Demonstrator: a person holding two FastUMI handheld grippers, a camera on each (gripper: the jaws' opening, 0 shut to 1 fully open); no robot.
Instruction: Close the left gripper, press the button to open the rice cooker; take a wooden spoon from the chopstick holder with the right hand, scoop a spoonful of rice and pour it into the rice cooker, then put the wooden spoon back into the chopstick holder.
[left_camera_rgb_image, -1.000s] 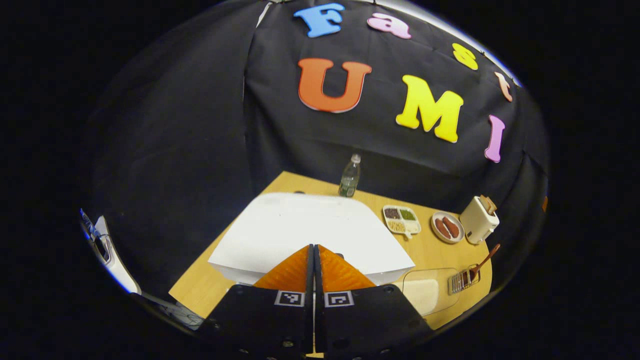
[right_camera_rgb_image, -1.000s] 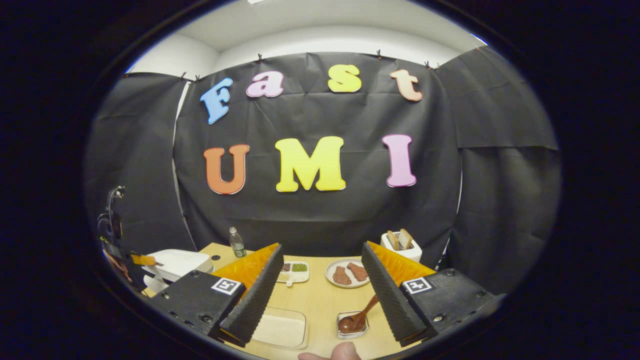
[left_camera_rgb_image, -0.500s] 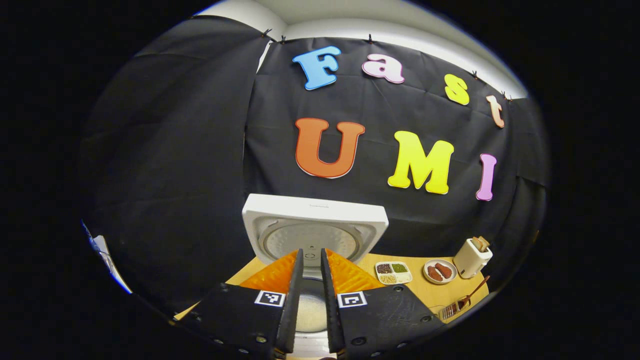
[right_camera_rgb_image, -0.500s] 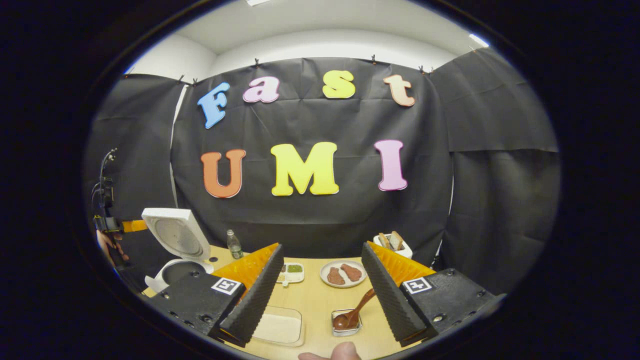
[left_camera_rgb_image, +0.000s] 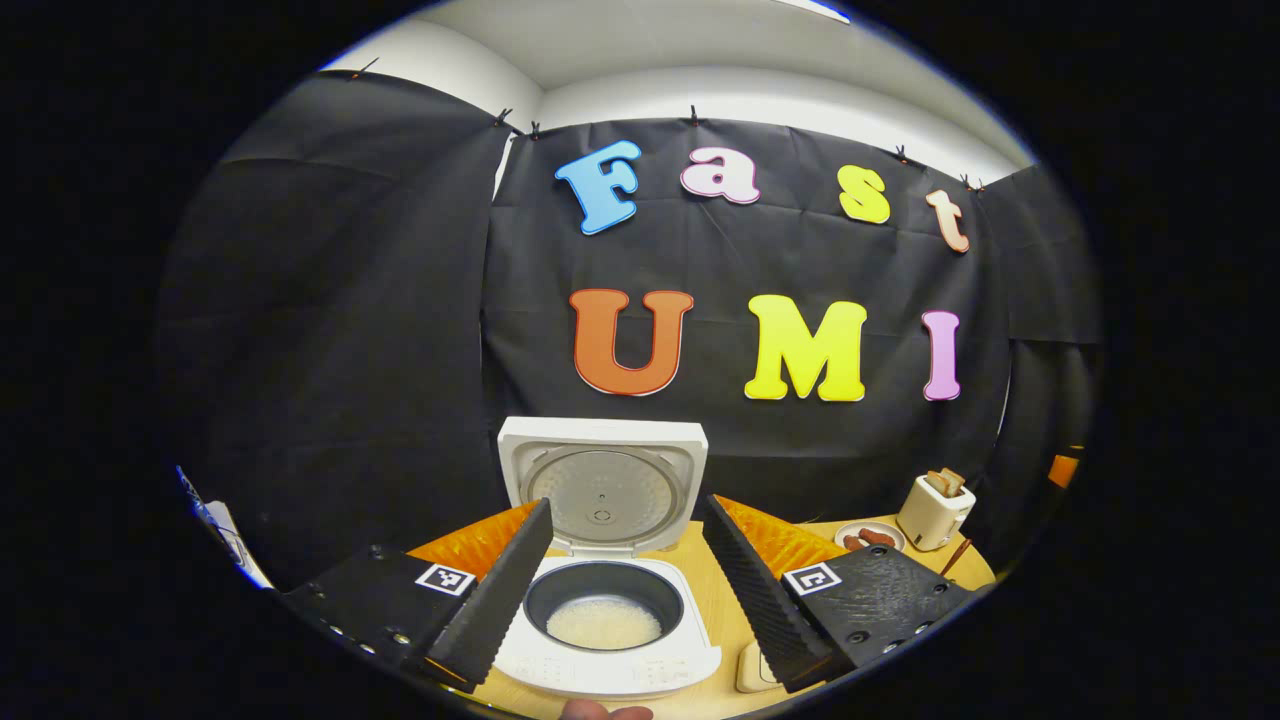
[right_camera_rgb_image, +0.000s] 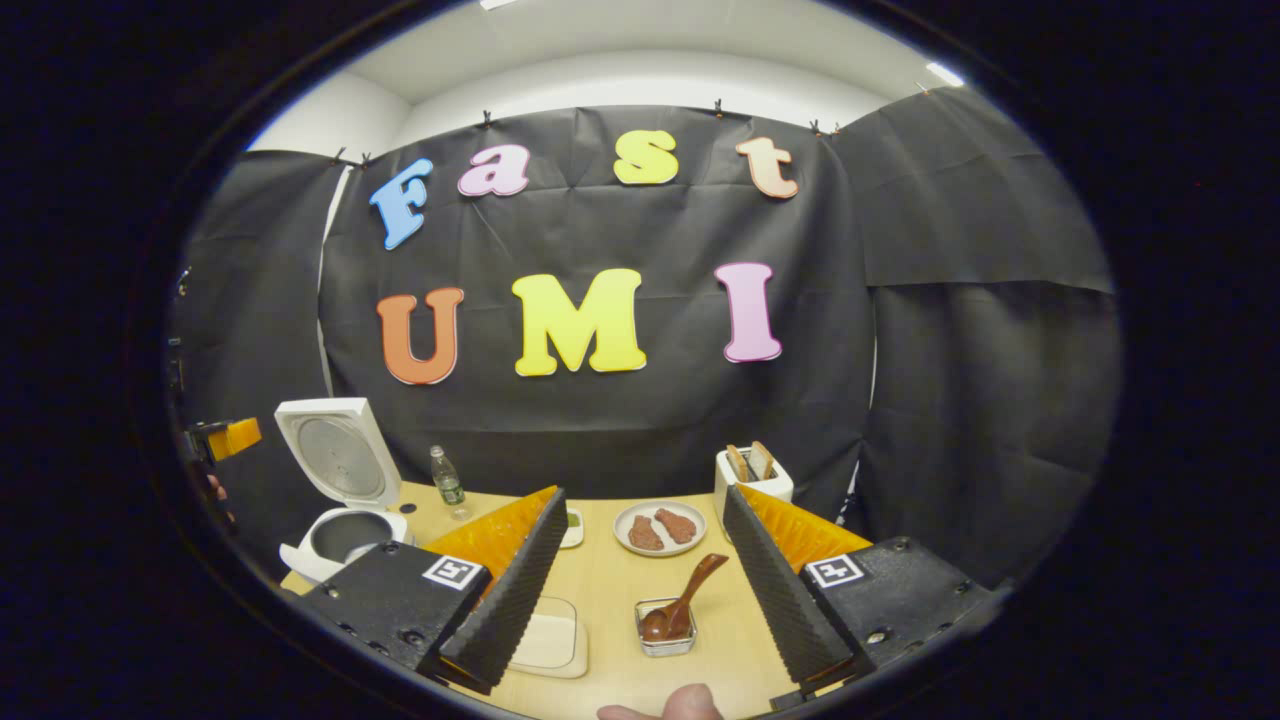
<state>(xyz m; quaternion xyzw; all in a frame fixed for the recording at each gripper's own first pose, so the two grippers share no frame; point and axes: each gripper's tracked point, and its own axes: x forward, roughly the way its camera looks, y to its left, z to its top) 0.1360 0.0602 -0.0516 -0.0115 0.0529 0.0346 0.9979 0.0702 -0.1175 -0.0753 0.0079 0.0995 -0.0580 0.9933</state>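
Holding both grippers above the near edge of the table (right_camera_rgb_image: 610, 590), you have each one spread wide with nothing between its fingers. Your left gripper (left_camera_rgb_image: 625, 585) faces the cooker (left_camera_rgb_image: 607, 640), which stands at the table's left end with its lid (left_camera_rgb_image: 603, 485) raised upright behind the pot. The dark pot (left_camera_rgb_image: 603, 600) is exposed and a shallow layer of white rice (left_camera_rgb_image: 604, 623) lies on its bottom. The cooker's front panel sits between your left fingers, but neither finger touches it. In the left gripper view, a toaster (left_camera_rgb_image: 932, 510) with bread in its slots stands toward the far right corner, a plate (left_camera_rgb_image: 868, 537) just beside it.

Your right gripper (right_camera_rgb_image: 645, 575) points across the middle of the table, jaws released. Between its fingers, near the front edge, the holder (right_camera_rgb_image: 668, 628) is a small metal box, and the spoon (right_camera_rgb_image: 683, 600) rests in it, bowl down, handle leaning up and to the right. Left of the holder, partly behind your left finger, lies a clear tray (right_camera_rgb_image: 548, 645) of rice. Farther back sit a plate (right_camera_rgb_image: 660, 528) with two brown pieces of food and the toaster (right_camera_rgb_image: 752, 478), close to the far edge. In that same view the cooker (right_camera_rgb_image: 340, 500) stands open at the far left, a water bottle (right_camera_rgb_image: 447, 477) just to its right near the far edge. A fingertip (right_camera_rgb_image: 690, 703) shows at the bottom of the right gripper view.
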